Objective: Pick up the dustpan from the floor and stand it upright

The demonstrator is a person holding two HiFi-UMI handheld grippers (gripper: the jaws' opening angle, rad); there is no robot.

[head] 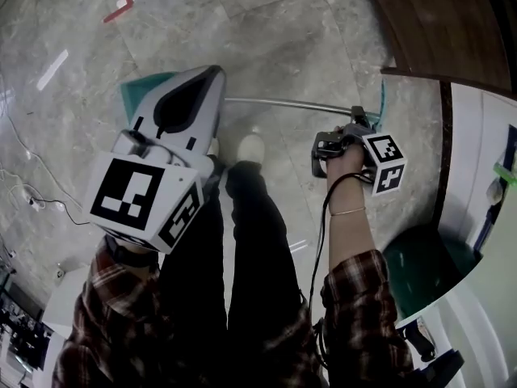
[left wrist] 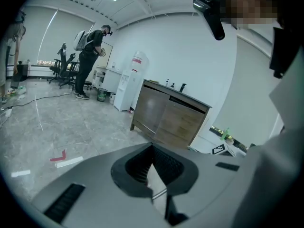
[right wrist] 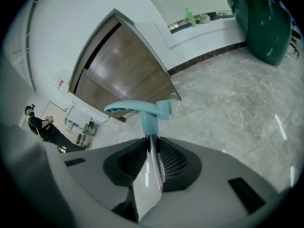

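Head view: dustpan (head: 139, 92) held over the floor (head: 266, 23), scoop at 10 o'clock behind left gripper (head: 213, 74), pole (head: 283, 103) reaching right gripper (head: 357, 121) at 3 o'clock.
Left gripper view: jaws tip to tip, gripping nothing.
Right gripper view: jaws clamped on pole, teal handle (right wrist: 137, 109) beyond at 12 o'clock.

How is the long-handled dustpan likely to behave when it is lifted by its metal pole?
The metal pole looks straight and thin, so probably stiff and light. Its shiny surface may slip or turn in the right gripper clamped on it. The teal pan sits at the far end, so it probably feels end-heavy.
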